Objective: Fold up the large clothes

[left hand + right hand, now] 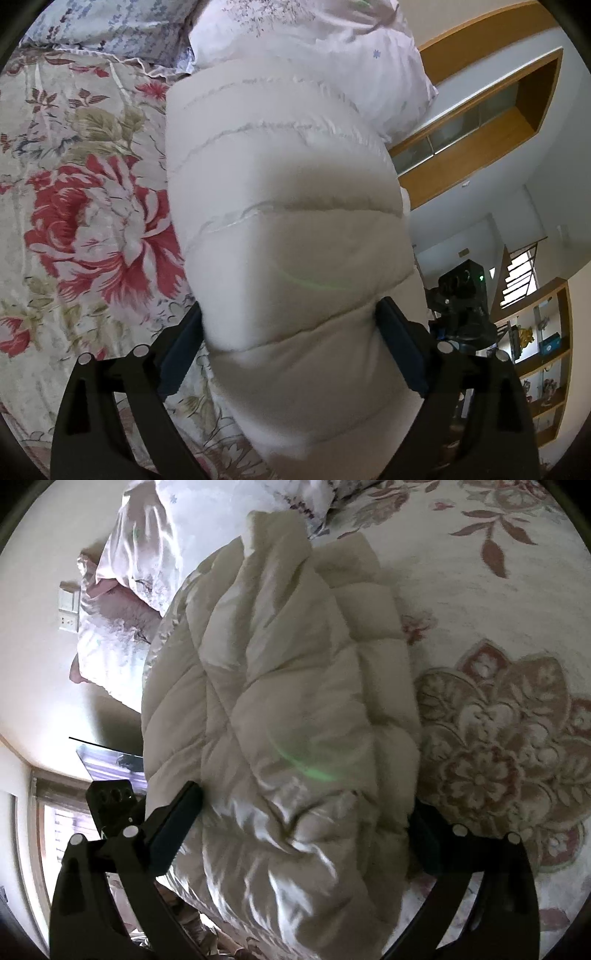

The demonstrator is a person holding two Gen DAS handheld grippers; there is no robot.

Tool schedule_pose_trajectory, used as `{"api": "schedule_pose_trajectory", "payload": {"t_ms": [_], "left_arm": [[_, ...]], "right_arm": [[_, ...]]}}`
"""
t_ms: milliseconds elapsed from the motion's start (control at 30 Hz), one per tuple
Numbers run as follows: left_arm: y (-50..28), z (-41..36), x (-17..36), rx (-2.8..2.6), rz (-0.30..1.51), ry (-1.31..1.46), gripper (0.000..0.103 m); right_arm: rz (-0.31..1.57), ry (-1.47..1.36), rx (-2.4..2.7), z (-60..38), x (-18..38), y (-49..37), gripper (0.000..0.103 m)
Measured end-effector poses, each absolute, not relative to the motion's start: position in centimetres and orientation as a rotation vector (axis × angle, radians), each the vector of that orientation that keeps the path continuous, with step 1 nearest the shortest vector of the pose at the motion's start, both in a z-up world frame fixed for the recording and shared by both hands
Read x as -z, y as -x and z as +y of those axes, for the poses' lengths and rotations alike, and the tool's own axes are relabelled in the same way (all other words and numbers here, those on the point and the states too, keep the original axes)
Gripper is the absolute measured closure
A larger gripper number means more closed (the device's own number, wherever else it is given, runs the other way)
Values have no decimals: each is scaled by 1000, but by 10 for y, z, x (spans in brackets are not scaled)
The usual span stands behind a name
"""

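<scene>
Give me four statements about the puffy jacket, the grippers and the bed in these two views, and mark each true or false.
1. The left gripper has its fingers closed around the quilted white jacket. True.
2. The right gripper hangs free, gripping nothing. False: thick folds of the jacket fill the space between its fingers.
3. The bedspread is plain blue. False: it is pale with large red flowers.
4. A pale pillow lies beyond the jacket. True.
</scene>
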State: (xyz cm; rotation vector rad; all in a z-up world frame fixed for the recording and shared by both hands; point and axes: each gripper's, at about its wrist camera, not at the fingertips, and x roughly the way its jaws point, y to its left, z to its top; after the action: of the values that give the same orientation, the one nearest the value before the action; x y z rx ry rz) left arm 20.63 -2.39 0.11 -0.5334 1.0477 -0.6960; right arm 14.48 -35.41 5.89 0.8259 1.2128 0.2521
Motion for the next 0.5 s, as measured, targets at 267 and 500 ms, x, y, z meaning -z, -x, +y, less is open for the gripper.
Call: {"api": "schedule_pose_trajectory", "payload": {"t_ms": [267,500], "left_arm": [[-227,-20,22,708,1076,709,19],[-220,-3,5,727,981,732,47]], "right_arm": [[1201,-861,-366,-333,-48,-168,18],[1104,-912,-488,-323,-59,-165,66]]}}
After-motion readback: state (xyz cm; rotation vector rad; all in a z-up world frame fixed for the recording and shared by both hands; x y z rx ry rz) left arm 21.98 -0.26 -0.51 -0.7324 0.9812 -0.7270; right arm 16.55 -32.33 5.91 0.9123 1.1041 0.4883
